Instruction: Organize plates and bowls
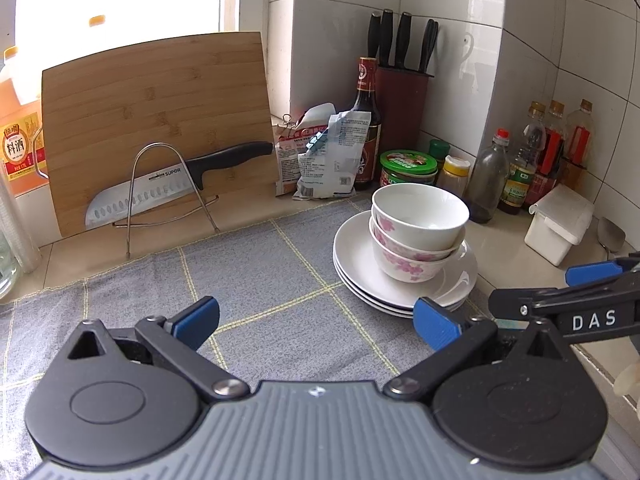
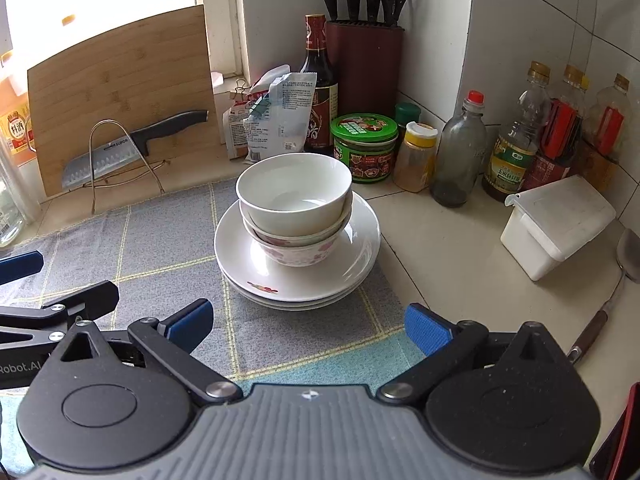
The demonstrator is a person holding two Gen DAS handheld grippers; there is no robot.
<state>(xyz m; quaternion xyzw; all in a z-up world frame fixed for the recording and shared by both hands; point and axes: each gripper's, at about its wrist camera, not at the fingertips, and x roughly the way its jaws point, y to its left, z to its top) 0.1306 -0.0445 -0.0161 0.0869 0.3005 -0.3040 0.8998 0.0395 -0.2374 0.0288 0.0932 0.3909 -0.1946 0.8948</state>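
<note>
Hovering low over a grey checked cloth, both empty: left gripper and right gripper, fingers spread wide. Sitting just ahead at the cloth's right edge: three stacked white ceramic plates carrying three nested bowls, plain white bowl on top, pink-flowered bowls beneath. Probably nearing the end, stacking apparently done; possibly needing only a squaring nudge or withdrawal. Showing only in the right view: a floral mark on the top plate's rim, scissors in the dark red knife block.

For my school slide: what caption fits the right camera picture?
Open gripper facing bowls stacked on plates.
</note>
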